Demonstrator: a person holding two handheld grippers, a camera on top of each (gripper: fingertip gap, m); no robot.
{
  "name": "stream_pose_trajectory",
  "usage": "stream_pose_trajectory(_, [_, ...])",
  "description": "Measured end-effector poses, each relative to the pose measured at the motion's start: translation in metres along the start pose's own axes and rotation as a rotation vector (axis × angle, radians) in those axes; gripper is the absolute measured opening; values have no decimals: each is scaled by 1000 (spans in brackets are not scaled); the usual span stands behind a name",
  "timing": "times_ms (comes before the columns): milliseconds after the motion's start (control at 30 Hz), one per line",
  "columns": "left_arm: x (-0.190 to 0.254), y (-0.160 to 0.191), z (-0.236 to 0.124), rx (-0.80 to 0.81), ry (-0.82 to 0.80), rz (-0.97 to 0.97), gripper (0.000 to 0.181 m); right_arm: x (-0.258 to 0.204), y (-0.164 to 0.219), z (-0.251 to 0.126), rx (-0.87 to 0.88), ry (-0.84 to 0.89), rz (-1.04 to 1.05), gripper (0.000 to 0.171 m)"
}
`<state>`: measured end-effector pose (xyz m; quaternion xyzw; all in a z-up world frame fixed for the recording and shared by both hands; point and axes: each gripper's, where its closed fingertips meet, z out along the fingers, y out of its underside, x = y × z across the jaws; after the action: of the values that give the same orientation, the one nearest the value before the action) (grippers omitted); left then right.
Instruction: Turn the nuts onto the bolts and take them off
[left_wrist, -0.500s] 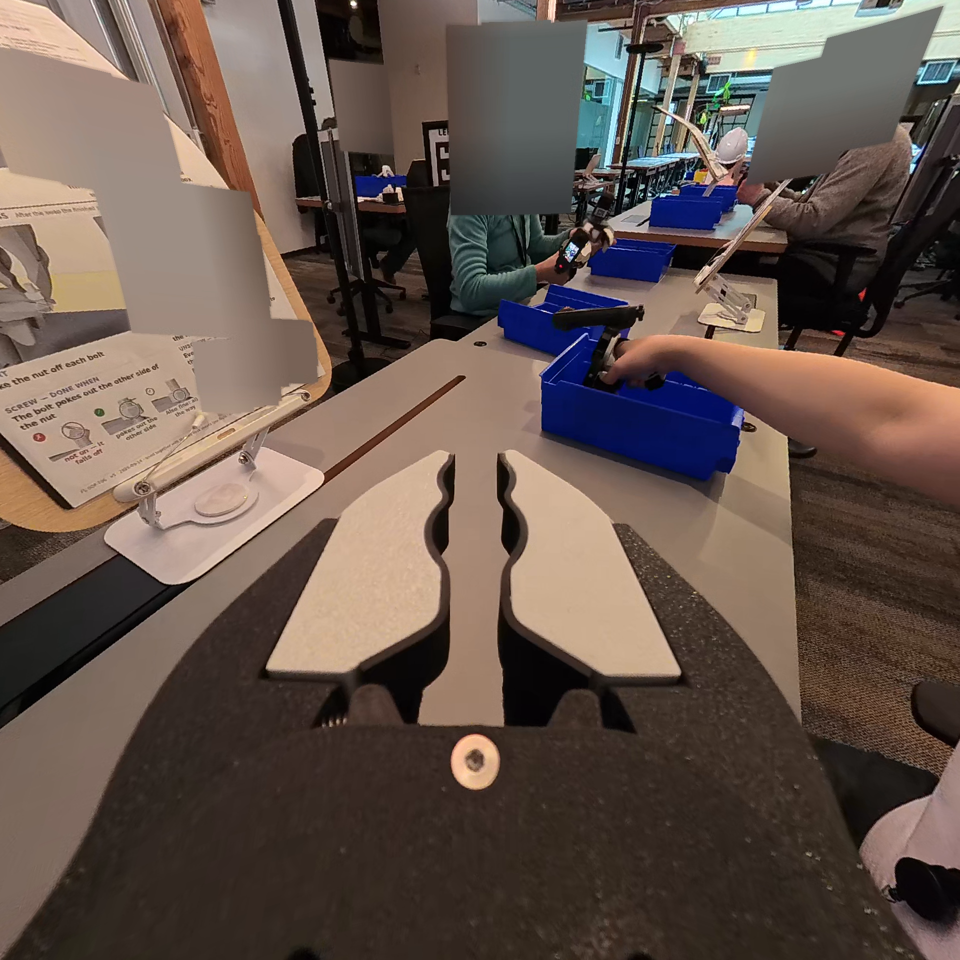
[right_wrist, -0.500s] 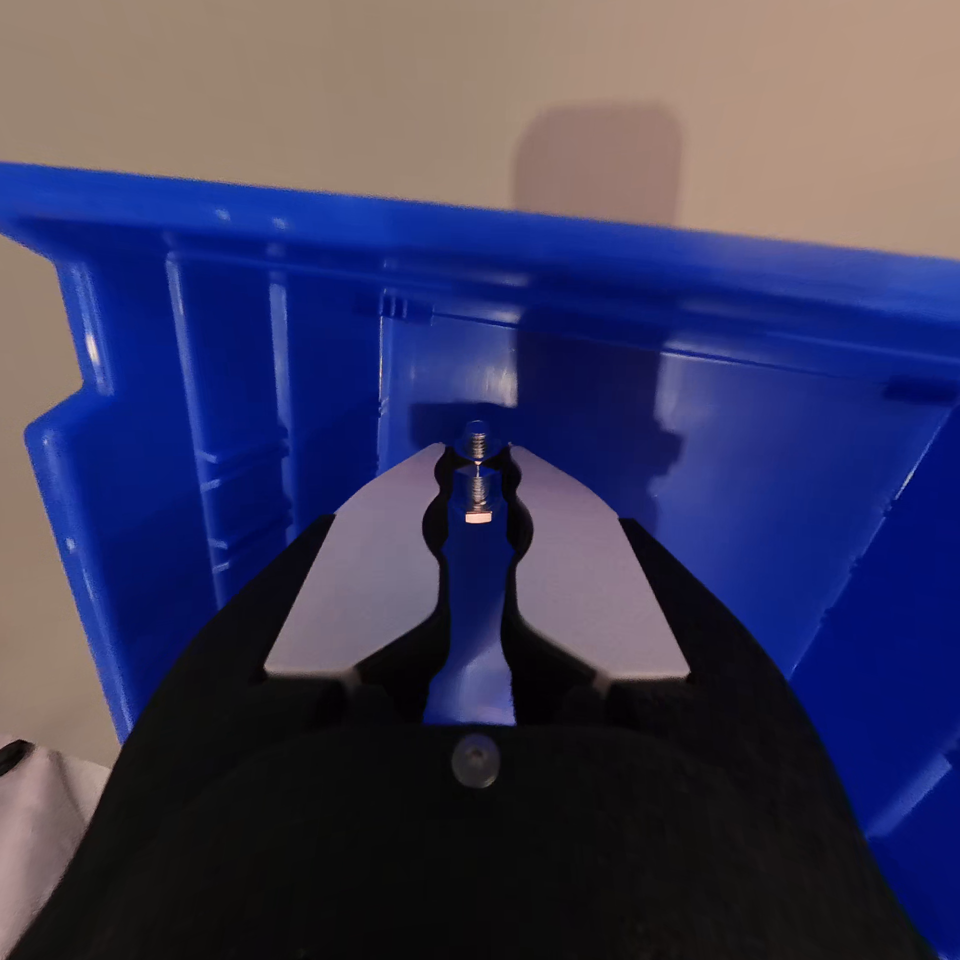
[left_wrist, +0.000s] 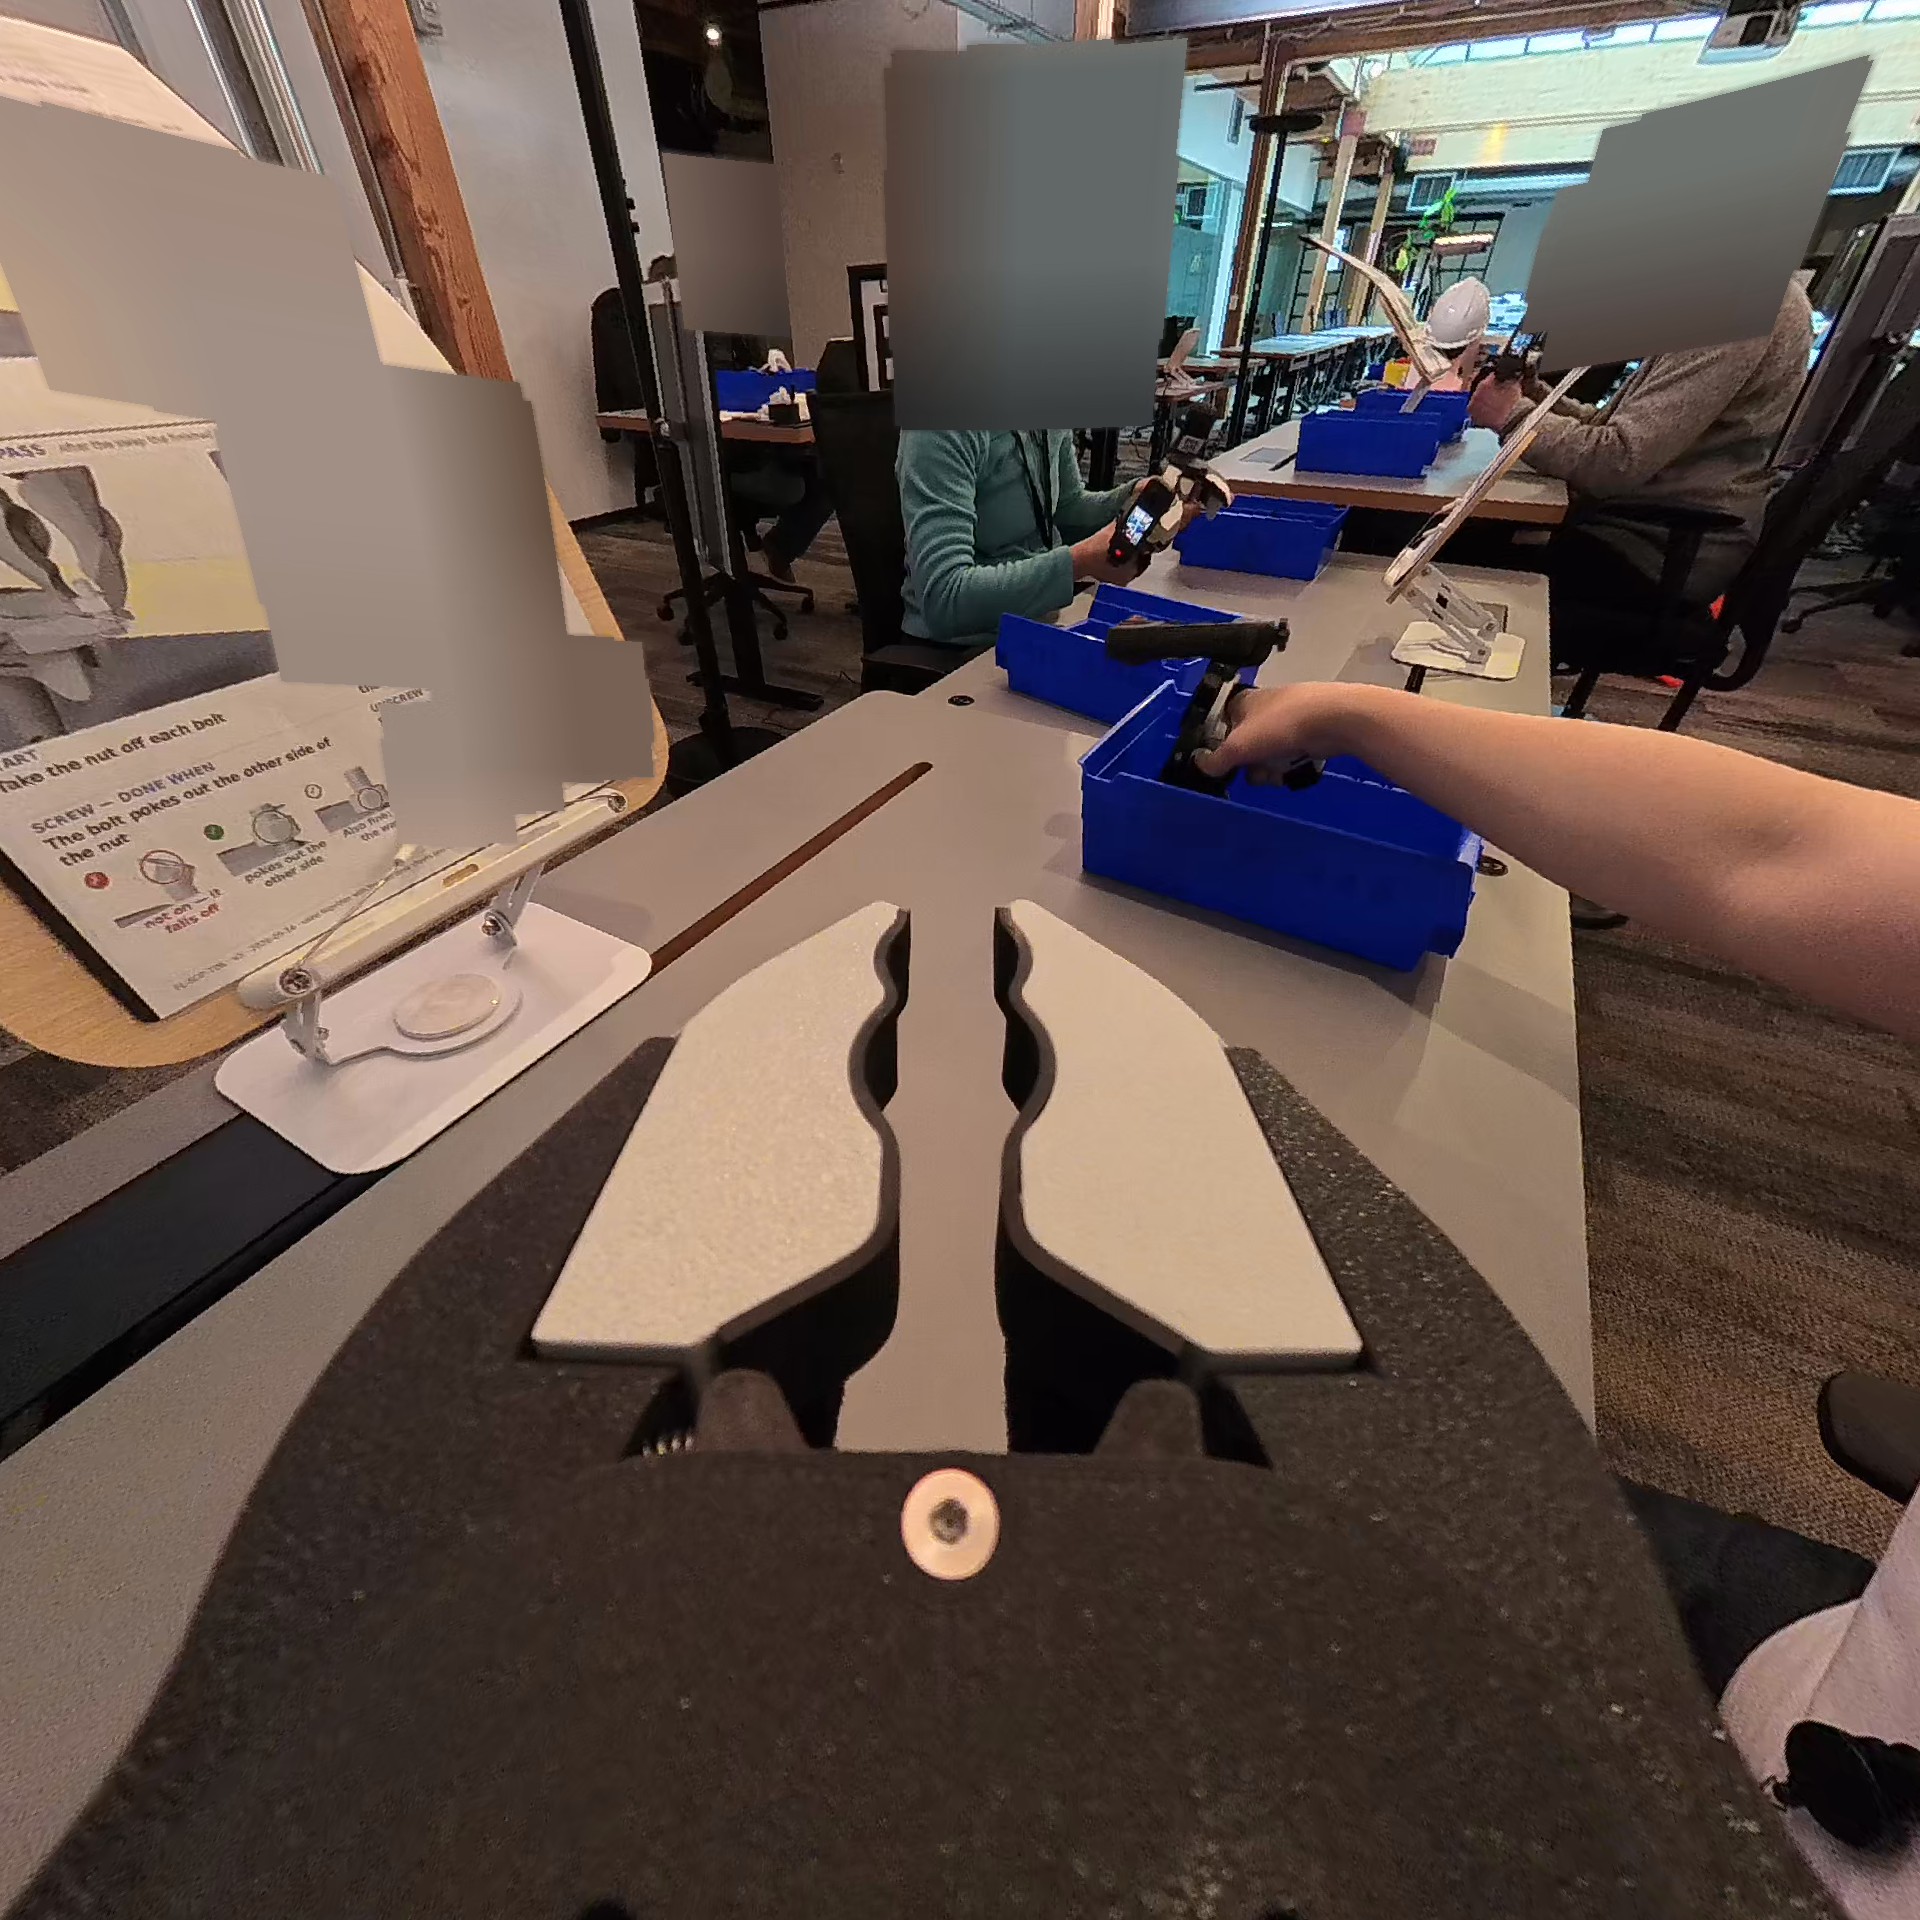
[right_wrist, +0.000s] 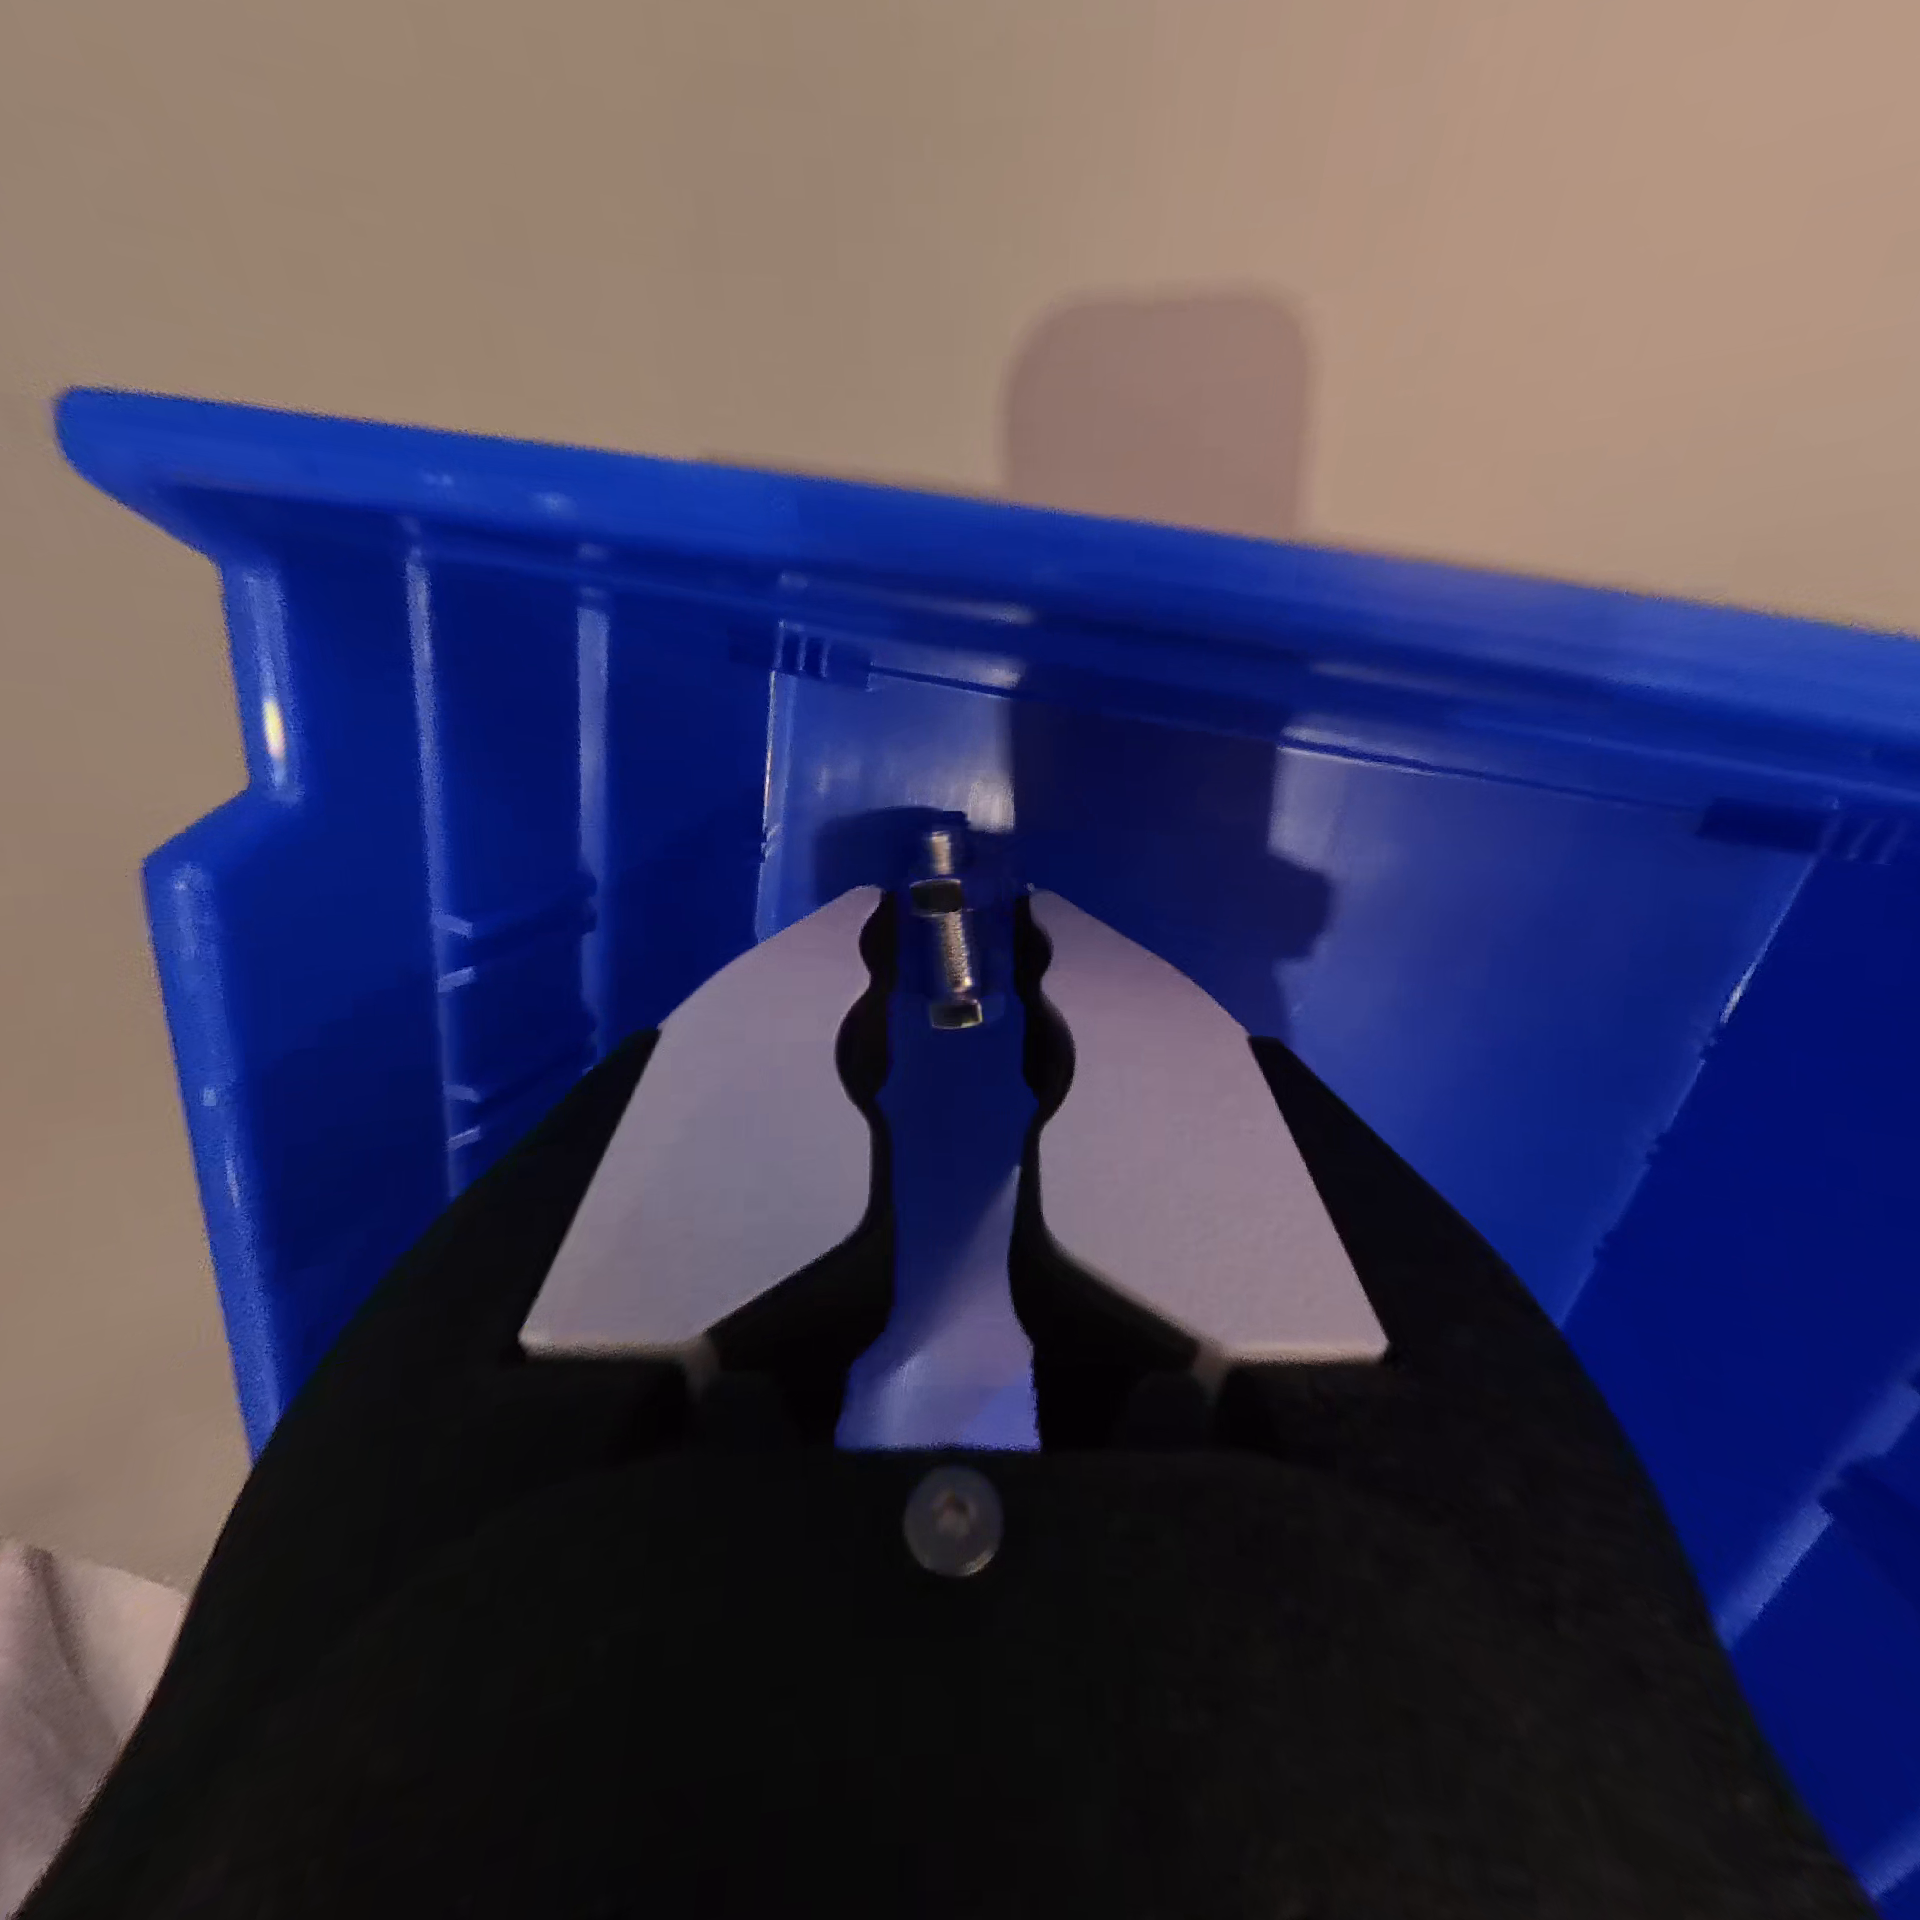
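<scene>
Both grippers stand spread. Right gripper (right_wrist: 951, 904) reaches down into the near blue bin (right_wrist: 1455, 935), fingers apart on either side of a small bolt (right_wrist: 948, 951) that lies on the bin floor by the far wall, a nut (right_wrist: 933, 896) threaded partway along it. Half a second ago the bolt sat end-on and narrower between the fingertips; now it shows slanted and larger, so the gripper has probably closed in for a pinch, not yet made. Left gripper (left_wrist: 948, 925) hovers empty over the grey table (left_wrist: 1403, 1091). To its left stands an instruction sheet (left_wrist: 177, 831). Farther off, other people sit at similar tables with blue bins.
</scene>
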<state>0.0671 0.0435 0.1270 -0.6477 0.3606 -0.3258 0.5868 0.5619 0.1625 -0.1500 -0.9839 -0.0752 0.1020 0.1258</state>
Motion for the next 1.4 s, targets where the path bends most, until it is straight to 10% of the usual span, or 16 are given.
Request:
stream_pose_trajectory(333, [5,-8,-10,30,7,1,15,-4,-1,-87,191,89,-56,23])
stream_pose_trajectory(600, [-3,8,-30,-33,-85,-23,15,-99,-18,-179,567,-35,-295,23])
stream_pose_trajectory(933, [-97,40,-203,-346,-624,-42,19,-233,-20,-207,896,-251,-608,21])
stream_pose_trajectory(1133, [-135,126,-288,-797,-691,-155,18,-279,-15,-187,858,-290,-725,20])
stream_pose_trajectory(1400, [-131,254,-315,-1117,-504,-177,16,-311,-18,-169,814,-337,-776,20])
